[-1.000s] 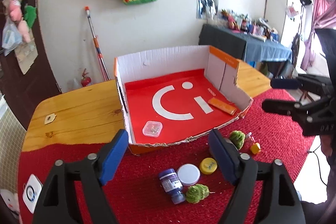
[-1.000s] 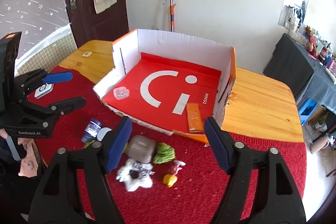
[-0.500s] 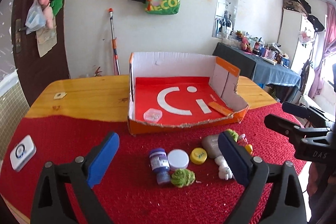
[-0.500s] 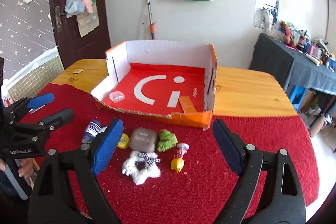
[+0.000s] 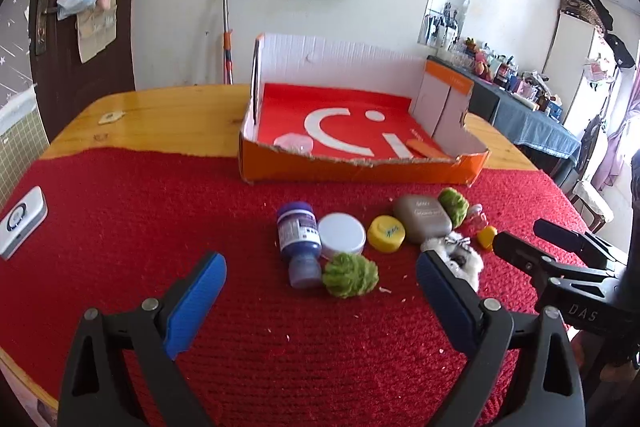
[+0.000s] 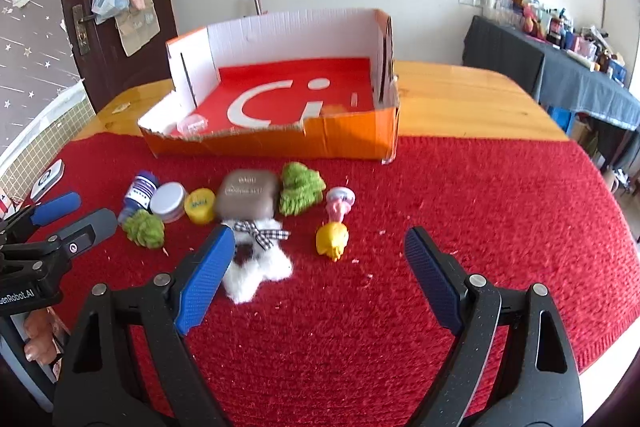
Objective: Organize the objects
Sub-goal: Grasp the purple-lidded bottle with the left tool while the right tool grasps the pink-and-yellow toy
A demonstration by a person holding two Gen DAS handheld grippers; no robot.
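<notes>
A wooden table point(image 5: 168, 115) is partly covered by a red knitted cloth point(image 5: 160, 219). Near the table's left edge lies a small white device point(image 5: 22, 221). At the middle, toward the far edge, stands an open orange cardboard box point(image 5: 360, 169) with a red floor; inside it lie a clear plastic case point(image 5: 294, 143) at its left and a flat orange packet point(image 5: 426, 148) at its right. Just in front of the box, on the cloth, small things lie in a row: a blue bottle point(image 5: 300, 239) on its side, a white round tin point(image 5: 343, 233), a green pompom point(image 5: 351, 275), a yellow cap point(image 5: 386, 234), a grey-brown case point(image 5: 422, 218), a white plush toy point(image 6: 256, 259) with a checked bow, a second green tuft point(image 6: 300, 187), a pink figure point(image 6: 339, 205) and a yellow figure point(image 6: 332, 239). The left gripper point(image 5: 320, 303) hovers above the near cloth, its blue fingers point(image 5: 196, 303) spread wide and empty. The right gripper point(image 6: 320, 283) hovers beside it, fingers point(image 6: 206, 279) also wide apart, holding nothing.
</notes>
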